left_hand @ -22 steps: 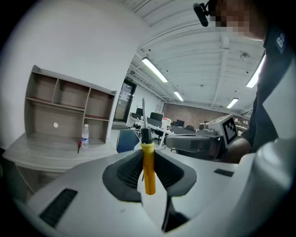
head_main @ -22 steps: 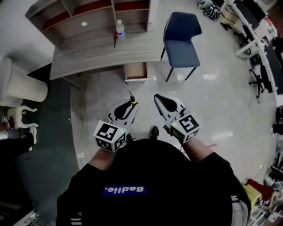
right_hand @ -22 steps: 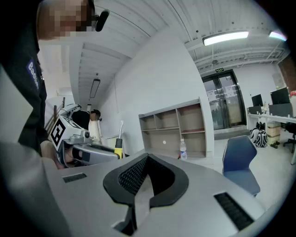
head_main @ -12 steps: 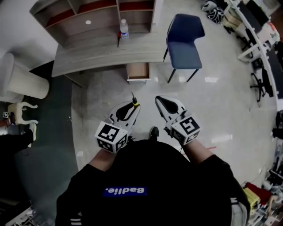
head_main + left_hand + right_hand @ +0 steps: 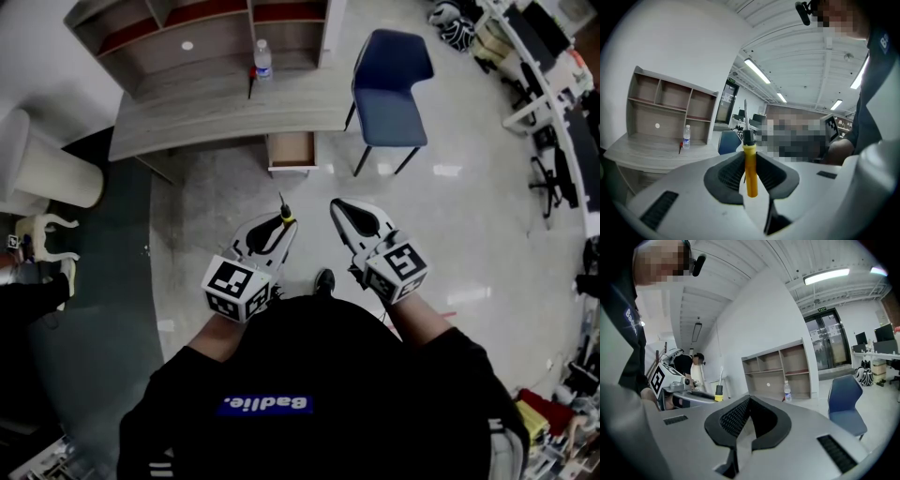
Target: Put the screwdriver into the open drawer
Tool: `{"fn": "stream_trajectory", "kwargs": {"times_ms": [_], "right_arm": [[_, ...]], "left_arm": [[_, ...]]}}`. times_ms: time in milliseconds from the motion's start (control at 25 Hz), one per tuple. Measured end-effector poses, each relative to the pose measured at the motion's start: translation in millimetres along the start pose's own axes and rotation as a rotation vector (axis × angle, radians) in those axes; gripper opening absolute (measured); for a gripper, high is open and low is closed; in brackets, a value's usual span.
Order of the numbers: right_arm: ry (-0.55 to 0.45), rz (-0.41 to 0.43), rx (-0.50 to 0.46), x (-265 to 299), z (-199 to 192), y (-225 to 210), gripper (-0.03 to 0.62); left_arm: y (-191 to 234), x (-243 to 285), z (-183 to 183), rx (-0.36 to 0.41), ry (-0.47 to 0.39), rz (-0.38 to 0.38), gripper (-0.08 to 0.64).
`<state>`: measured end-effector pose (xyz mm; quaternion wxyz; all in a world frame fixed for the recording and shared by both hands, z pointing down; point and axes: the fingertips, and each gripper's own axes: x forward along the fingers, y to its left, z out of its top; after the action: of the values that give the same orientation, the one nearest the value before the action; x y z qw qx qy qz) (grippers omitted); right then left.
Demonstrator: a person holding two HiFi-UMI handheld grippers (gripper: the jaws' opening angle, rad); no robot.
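Screwdriver (image 5: 751, 169) with a yellow handle, a black collar and a thin metal shaft sits clamped between the two dark ribbed pads of the left gripper (image 5: 750, 161), which is clenched on the handle. In the left gripper view the butt of the handle reaches back past the pads, while the collar and shaft stick out beyond the jaw tips. From the head view the grey left gripper (image 5: 272, 228) is held close in front of the person's dark-sleeved body, with the screwdriver (image 5: 281, 214) pointing away over the pale glossy floor (image 5: 450, 216). Just beside it, the right gripper (image 5: 349, 217) is held at about the same level; the right gripper view shows its jaws (image 5: 749, 416) closed tip to tip with nothing between them. A dark shoe (image 5: 325, 279) shows on the floor between the two grippers. Farther off, well apart from the screwdriver's tip, a small light wooden drawer (image 5: 291, 150) stands pulled open below the front edge of the long grey wood-grain tabletop (image 5: 216, 117). On the tabletop stands a clear plastic water bottle (image 5: 262, 58), upright, with a wooden open-shelf unit (image 5: 187, 37) behind it. A blue padded chair (image 5: 389, 84) on black legs stands to the right of the drawer.
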<state>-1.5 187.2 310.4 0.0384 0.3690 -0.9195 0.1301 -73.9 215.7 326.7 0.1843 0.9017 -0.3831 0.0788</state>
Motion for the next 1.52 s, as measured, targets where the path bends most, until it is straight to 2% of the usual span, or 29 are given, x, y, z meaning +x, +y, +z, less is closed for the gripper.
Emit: {"fn": "stream_trajectory", "kwargs": {"times_ms": [560,920,1200,1520], "right_arm": [[-0.015,0.023,0.029,-20,4,-48,0.029],[0.035,0.043,0.046,-33,-10,-93,0.029],[0.058,0.036,0.049,-8,-11,-113,0.029],[0.056,0.009,0.022,64,14,-121,0.029]], "left_arm": [[-16,37,6,-0.010,-0.006,0.053,0.075],[-21,67,-1,-0.042,-0.003,0.105,0.075],[7,88,1,-0.052,0.009,0.099,0.075],[65,111,20,-0.050,0.024,0.024,0.075]]}}
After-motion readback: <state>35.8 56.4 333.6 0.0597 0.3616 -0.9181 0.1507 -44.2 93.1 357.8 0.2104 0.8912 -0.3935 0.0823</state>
